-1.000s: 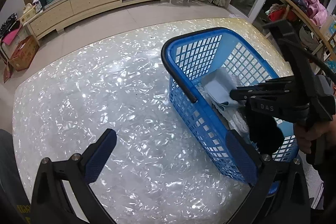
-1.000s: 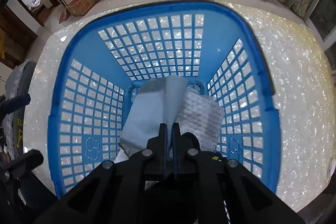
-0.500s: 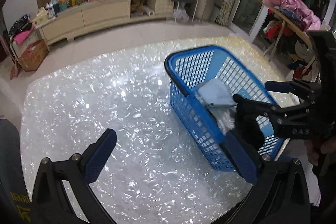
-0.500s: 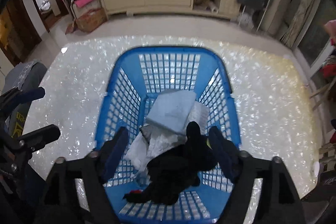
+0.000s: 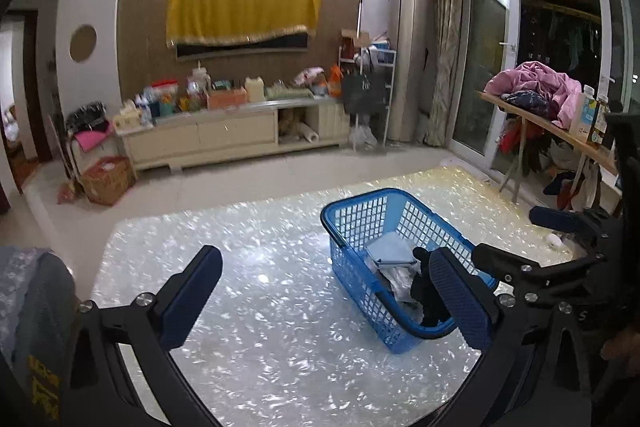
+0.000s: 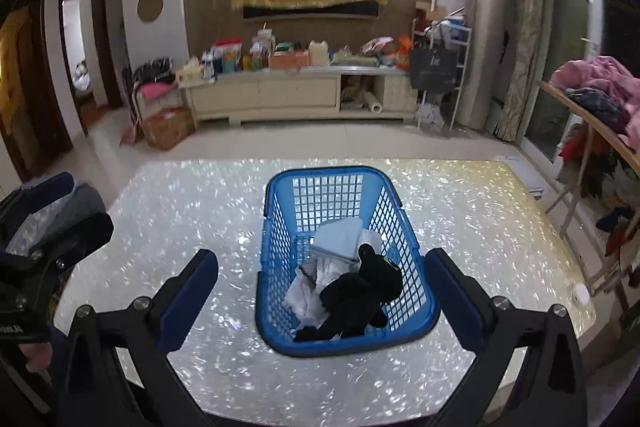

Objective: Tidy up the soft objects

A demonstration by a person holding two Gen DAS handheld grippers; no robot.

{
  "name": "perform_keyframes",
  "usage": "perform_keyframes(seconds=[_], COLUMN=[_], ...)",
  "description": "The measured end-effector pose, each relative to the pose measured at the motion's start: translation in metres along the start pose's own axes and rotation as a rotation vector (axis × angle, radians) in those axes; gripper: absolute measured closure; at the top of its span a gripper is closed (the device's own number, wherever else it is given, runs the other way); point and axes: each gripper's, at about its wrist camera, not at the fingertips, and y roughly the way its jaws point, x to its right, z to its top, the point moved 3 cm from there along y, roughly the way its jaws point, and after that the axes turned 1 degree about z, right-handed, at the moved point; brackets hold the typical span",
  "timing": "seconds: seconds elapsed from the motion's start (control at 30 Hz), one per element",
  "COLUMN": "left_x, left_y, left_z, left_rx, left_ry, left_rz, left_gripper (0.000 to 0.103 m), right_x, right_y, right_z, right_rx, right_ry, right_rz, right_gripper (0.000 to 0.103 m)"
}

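Filling most of both views, a pearly, glittering table [image 6: 460, 211] carries a blue plastic lattice basket [image 6: 280, 239] near its middle. The basket stands upright beyond the right gripper [image 6: 322, 291], framed between that gripper's two blue-padded fingers [image 6: 192, 295] yet well below them and touching neither. The jaws have just been opening and now stand spread wide, with nothing between the pads. In the left wrist view the basket [image 5: 352, 267] sits to the right of centre, partly behind the left gripper [image 5: 324, 299]'s right finger [image 5: 460, 303]; those jaws are spread wide too, and empty.

Inside the basket, a black plush toy [image 6: 356, 291] lies slumped across the near end, on top of crumpled white cloths [image 6: 308, 291]. Behind it a folded pale-blue cloth [image 6: 340, 235] lies flat toward the far wall. The toy's head points right, showing a small yellow mark.
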Motion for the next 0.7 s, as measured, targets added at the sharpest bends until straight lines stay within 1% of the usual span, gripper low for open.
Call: perform_keyframes(seconds=[0.13, 0.3, 0.4, 0.53, 0.7], left_x=[0.001, 0.0, 0.004, 0.012, 0.014], left_y=[-0.017, -0.029, -0.031, -0.033, -0.037], left_z=[-0.002, -0.007, -0.011, -0.016, -0.018], left_rx=[0.007, 0.017, 0.012, 0.005, 0.004], left_ry=[-0.007, -0.029, -0.019, 0.007, 0.011], left_rz=[-0.029, -0.051, -0.079, -0.069, -0.08], left_gripper=[0.0, 0.0, 0.0, 0.0, 0.0], right_x=[-0.004, -0.003, -0.003, -0.003, -0.004], right_y=[-0.019, -0.025, -0.027, -0.024, -0.024], right_z=[-0.008, -0.013, -0.02, -0.023, -0.025], right_rx=[0.049, 0.072, 0.07, 0.064, 0.057], right_ry=[-0.015, -0.021, -0.023, -0.016, -0.017], right_rz=[-0.024, -0.038, -0.05, -0.047, -0.05], right_gripper=[0.0, 0.0, 0.0, 0.0, 0.0])
